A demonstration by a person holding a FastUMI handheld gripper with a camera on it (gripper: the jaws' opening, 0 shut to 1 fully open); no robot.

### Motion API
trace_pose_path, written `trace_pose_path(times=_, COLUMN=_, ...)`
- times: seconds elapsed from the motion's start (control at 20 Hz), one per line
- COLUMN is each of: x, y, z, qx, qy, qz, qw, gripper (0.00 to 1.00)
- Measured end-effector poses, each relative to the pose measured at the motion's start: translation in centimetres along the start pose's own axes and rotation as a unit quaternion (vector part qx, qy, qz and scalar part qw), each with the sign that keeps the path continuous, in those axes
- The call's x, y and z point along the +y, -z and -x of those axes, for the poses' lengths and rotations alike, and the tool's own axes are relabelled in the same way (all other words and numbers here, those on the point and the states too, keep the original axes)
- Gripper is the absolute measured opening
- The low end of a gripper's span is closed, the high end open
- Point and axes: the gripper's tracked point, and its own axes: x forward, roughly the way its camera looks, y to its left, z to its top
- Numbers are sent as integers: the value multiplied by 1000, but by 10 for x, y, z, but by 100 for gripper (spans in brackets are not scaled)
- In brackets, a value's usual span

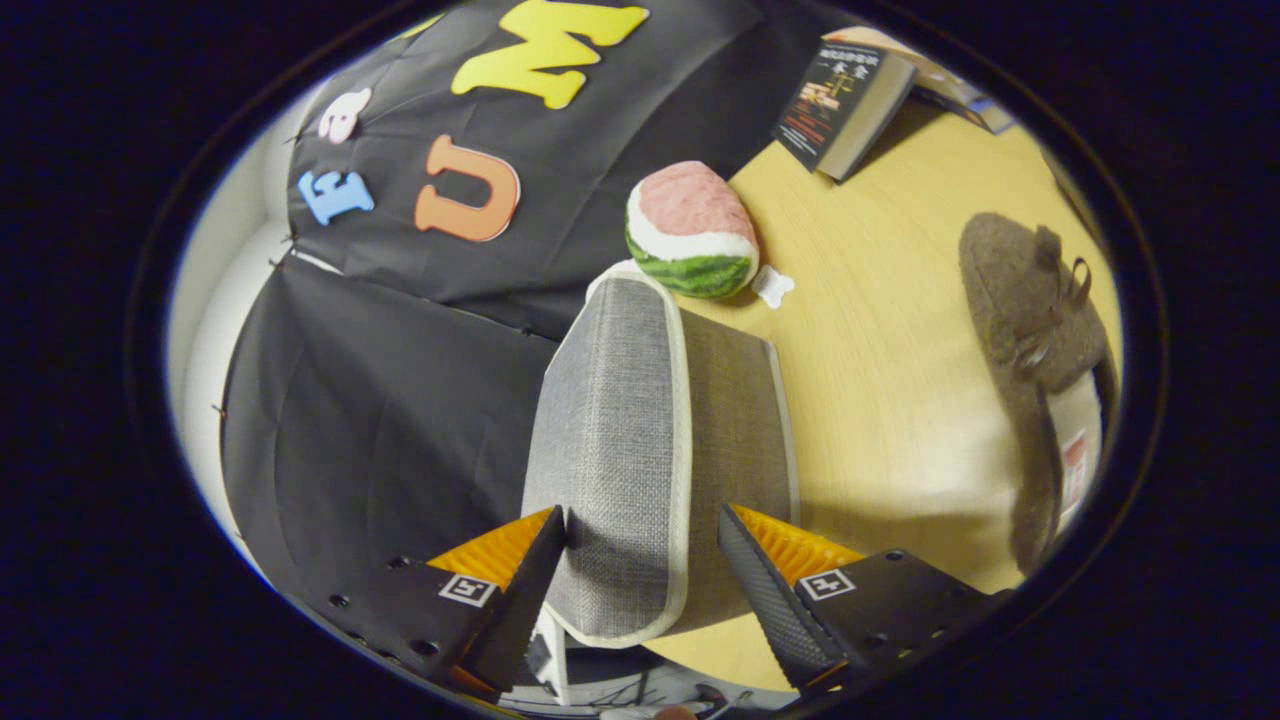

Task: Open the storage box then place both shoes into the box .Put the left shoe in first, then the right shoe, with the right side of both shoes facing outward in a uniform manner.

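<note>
The grey woven lid (pixel 640 400) of the storage box, edged in pale piping, stands on edge between my fingers and reaches forward toward the booth wall. My gripper (pixel 641 520) is shut on this lid, one finger on its light outer face and the other on its darker inner face. A brown fuzzy shoe (pixel 1030 330) with a small bow lies on the wooden table (pixel 880 350) to the right, well apart from the fingers. Its pale insole with a label shows at its near end. The rest of the box is hidden below the lid.
A plush watermelon slice (pixel 692 230) lies just beyond the lid's far end, with a small white bone-shaped piece (pixel 773 286) beside it. Books (pixel 845 105) lean at the table's far side. Black cloth walls the left.
</note>
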Motion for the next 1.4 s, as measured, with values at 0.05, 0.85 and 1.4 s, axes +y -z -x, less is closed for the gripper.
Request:
trace_pose_path(times=0.05, x=5, y=0, z=1, qx=2, qy=-15, qz=-9, qw=1000, gripper=93)
trace_pose_path(times=0.85, x=67, y=-31, z=46, qx=-42, qy=-40, qz=28, qw=998, gripper=0)
trace_pose_path(times=1.4, x=240, y=-7, z=5, qx=-41, qy=-62, qz=218, qw=973, gripper=0)
